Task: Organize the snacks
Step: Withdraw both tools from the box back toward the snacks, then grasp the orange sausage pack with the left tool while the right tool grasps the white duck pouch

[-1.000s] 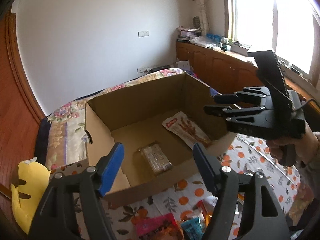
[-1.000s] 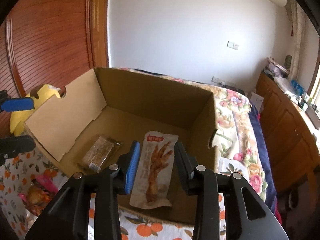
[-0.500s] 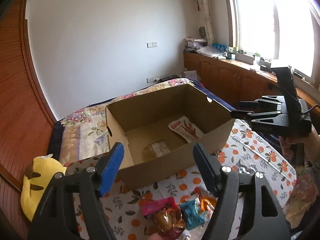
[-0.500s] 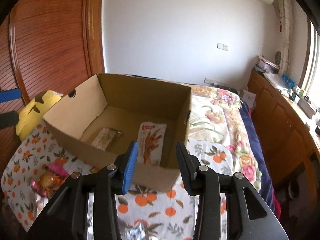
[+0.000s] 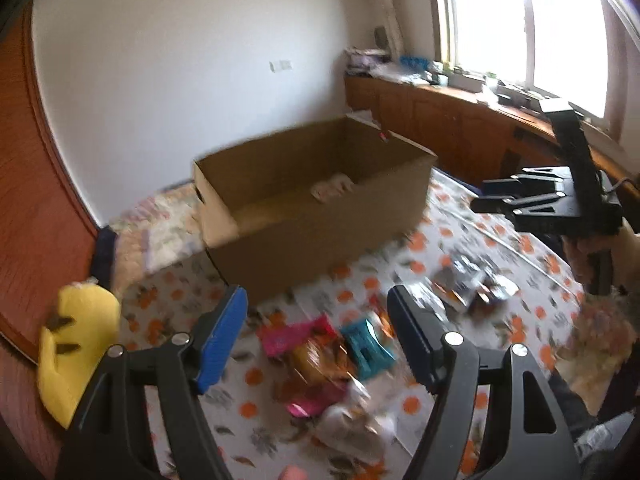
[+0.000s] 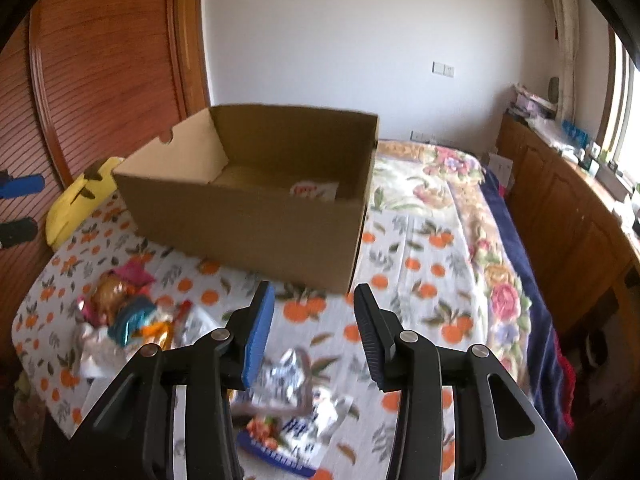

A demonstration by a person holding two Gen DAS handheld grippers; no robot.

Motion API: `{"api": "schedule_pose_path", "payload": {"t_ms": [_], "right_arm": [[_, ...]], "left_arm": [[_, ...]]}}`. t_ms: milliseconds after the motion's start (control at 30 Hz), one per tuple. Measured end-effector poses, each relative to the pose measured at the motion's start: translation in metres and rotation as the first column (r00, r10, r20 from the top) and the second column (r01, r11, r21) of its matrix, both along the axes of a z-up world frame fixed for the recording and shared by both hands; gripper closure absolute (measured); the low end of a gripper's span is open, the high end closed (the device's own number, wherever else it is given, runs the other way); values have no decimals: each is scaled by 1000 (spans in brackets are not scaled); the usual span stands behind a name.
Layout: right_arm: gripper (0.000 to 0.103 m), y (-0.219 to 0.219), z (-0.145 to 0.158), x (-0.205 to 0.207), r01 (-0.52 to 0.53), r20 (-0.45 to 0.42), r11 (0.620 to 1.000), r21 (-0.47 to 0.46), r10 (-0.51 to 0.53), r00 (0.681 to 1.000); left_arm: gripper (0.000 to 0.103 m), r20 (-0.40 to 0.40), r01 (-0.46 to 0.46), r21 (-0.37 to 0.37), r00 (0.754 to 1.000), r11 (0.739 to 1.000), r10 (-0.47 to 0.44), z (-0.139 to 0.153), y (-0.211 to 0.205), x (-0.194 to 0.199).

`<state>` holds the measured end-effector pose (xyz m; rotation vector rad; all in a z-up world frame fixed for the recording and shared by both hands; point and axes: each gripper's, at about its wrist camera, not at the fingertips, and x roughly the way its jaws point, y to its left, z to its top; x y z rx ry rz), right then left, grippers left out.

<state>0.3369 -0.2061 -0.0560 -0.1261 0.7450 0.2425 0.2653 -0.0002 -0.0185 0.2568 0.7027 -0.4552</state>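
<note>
The loose snacks lie on the bed's orange-print sheet [image 6: 404, 240], on the near side of the cardboard box [image 6: 248, 216], in two heaps. A silver-and-blue foil packet [image 6: 294, 396] lies just below and slightly left of the right gripper [image 6: 314, 332], nearest of all to that hand; blur hides which way its long axis runs. The right gripper's jaws stand at a middling gap, having just been opening, with nothing between them. The other heap, a pink wrapper [image 5: 296, 334], a teal packet [image 5: 366, 346] and orange ones, sits under the left gripper [image 5: 316, 338], whose jaws are wide apart and empty. So each hand has its own heap directly below and ahead, and either pick is probably a short drop down, then a carry away to the box.

The box stands open-topped, farther up the bed. Over its near wall only a pale packet with red print [image 6: 314, 191] shows inside, toward the right; the rest of the floor is hidden. A yellow plush [image 5: 76, 344] lies left of the box.
</note>
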Motion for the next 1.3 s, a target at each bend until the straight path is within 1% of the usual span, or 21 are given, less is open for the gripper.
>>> {"api": "schedule_pose_path", "payload": {"t_ms": [67, 167, 200, 267, 300, 367, 433, 500, 567, 700, 767, 1000, 1133, 1167, 1200, 1233, 1300], "right_arm": [[60, -1, -8, -8, -2, -14, 1000, 16, 2, 1000], [57, -1, -21, -19, -3, -33, 999, 41, 4, 999], [56, 0, -26, -23, 0, -42, 999, 52, 2, 999], [49, 0, -35, -28, 4, -57, 998, 63, 0, 998], [48, 1, -39, -31, 4, -61, 998, 62, 0, 998], [46, 2, -47, -35, 5, -70, 999, 50, -2, 998], [44, 4, -54, -38, 5, -81, 999, 43, -2, 997], [44, 5, -60, -40, 8, -92, 999, 48, -3, 996], [41, 6, -64, -43, 11, -100, 998, 64, -4, 995], [33, 7, -69, -50, 19, -96, 999, 48, -14, 995], [30, 6, -71, -52, 23, -99, 998, 52, -18, 995], [28, -4, -74, -55, 47, -111, 995, 85, -37, 993], [28, -6, -76, -54, 56, -114, 994, 98, -45, 992], [28, -7, -78, -53, 61, -116, 992, 108, -48, 992], [28, -8, -79, -52, 65, -117, 992, 111, -52, 992], [28, -9, -80, -52, 70, -119, 991, 114, -57, 991], [28, -9, -84, -50, 77, -124, 990, 116, -62, 990]], "left_arm": [[30, -54, 19, -24, 998, 1000, -20, -14, 0, -7], [30, -95, 49, -50, 994, 998, -54, -33, -1, -16], [30, -124, 55, -62, 990, 997, -63, -43, -2, -18], [32, -161, 67, -71, 984, 995, -78, -58, -6, -22], [34, -170, 79, -69, 981, 994, -90, -64, -9, -24], [35, -182, 92, -56, 978, 994, -101, -75, -14, -27], [39, -201, 105, -44, 973, 993, -112, -84, -19, -27], [40, -208, 112, -30, 971, 993, -116, -91, -23, -28], [40, -212, 123, -14, 970, 992, -123, -96, -28, -27], [40, -219, 139, 9, 966, 990, -134, -101, -34, -25], [40, -217, 137, 33, 968, 990, -127, -104, -37, -22], [38, -211, 136, 82, 971, 987, -116, -109, -46, -18], [37, -207, 133, 97, 972, 986, -111, -112, -49, -18], [37, -203, 136, 112, 973, 984, -111, -113, -50, -19], [37, -201, 137, 120, 973, 983, -111, -114, -51, -20], [40, -203, 141, 120, 972, 983, -114, -114, -52, -21], [41, -224, 149, 107, 967, 983, -122, -114, -51, -22]]}}
